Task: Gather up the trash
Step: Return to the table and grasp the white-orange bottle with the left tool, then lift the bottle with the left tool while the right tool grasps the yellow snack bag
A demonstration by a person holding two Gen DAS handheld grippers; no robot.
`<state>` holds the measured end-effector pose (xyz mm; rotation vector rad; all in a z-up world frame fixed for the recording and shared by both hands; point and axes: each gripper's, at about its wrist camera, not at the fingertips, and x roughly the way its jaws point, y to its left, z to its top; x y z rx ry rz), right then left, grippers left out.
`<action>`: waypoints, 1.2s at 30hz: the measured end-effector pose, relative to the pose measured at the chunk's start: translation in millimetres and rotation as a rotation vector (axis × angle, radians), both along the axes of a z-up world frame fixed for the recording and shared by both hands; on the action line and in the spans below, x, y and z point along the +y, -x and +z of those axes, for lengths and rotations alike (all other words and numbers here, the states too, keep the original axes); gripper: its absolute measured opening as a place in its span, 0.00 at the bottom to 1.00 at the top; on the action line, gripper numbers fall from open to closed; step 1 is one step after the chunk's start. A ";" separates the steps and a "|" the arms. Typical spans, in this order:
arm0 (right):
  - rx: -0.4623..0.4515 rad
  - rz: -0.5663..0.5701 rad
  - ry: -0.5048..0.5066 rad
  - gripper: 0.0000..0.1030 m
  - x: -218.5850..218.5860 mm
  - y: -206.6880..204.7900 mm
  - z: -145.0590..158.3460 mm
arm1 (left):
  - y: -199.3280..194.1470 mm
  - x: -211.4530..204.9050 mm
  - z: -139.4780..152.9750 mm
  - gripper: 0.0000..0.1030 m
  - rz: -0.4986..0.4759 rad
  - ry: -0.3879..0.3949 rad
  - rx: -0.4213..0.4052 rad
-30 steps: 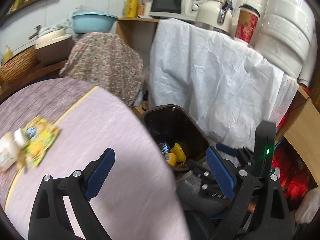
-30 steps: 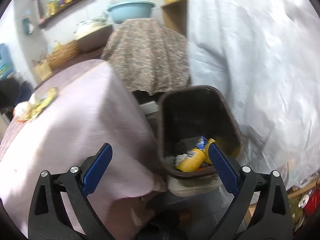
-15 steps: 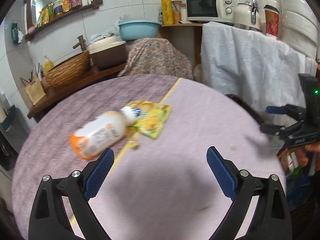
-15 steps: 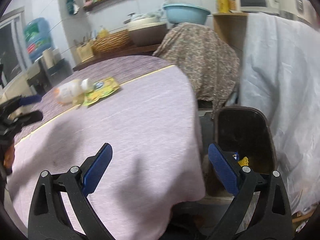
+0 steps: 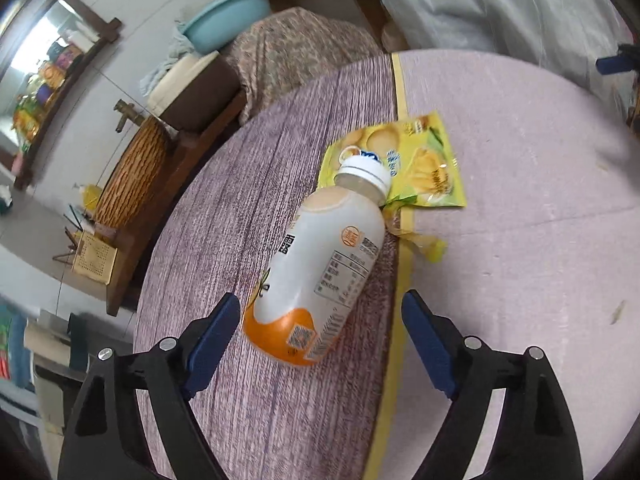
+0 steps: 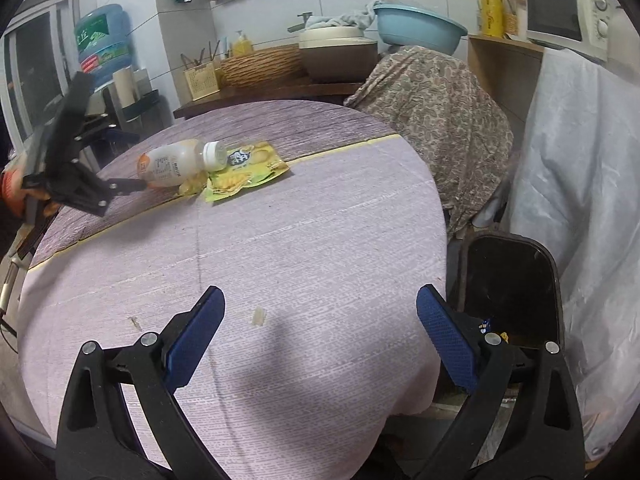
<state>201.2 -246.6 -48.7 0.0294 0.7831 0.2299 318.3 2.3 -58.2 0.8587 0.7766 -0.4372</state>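
A plastic drink bottle (image 5: 320, 268) with an orange base and white cap lies on its side on the round table (image 5: 520, 240). Its cap rests on a yellow snack wrapper (image 5: 424, 164). My left gripper (image 5: 320, 336) is open, its fingers either side of the bottle's base, not touching it. My right gripper (image 6: 320, 336) is open and empty above the table's near edge. In the right wrist view the bottle (image 6: 176, 164) and wrapper (image 6: 248, 168) lie at the far left, with the left gripper (image 6: 120, 188) beside them. A dark trash bin (image 6: 512, 288) stands on the floor to the right of the table.
The table has a purple cloth with a yellow stripe (image 5: 400, 280). A small crumb (image 6: 258, 316) lies near my right gripper. A floral-covered object (image 6: 440, 92) and a white sheet (image 6: 580, 168) stand behind the bin. A counter with basket (image 6: 260, 66) and basin lies beyond.
My left gripper has swung from the bin over the table and closed in on the bottle, now straddling its base. My right gripper has turned from the bin toward the table.
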 end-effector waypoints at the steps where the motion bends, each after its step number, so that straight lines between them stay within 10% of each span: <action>1: 0.004 0.014 -0.001 0.92 2.0 -2.5 0.8 | -3.9 -1.7 -2.8 0.80 -0.001 -0.013 0.008; 15: 0.052 0.135 0.004 0.92 33.3 -47.9 3.3 | -27.1 -19.7 -24.5 0.68 -0.004 -0.186 0.047; 23: 0.110 0.157 -0.091 0.92 41.5 -97.8 -1.9 | -15.7 0.4 -14.3 0.64 0.062 -0.028 0.049; 36: 0.311 -0.057 -0.494 0.54 24.7 -192.1 -48.3 | 15.0 37.8 -9.9 0.63 0.192 0.209 0.091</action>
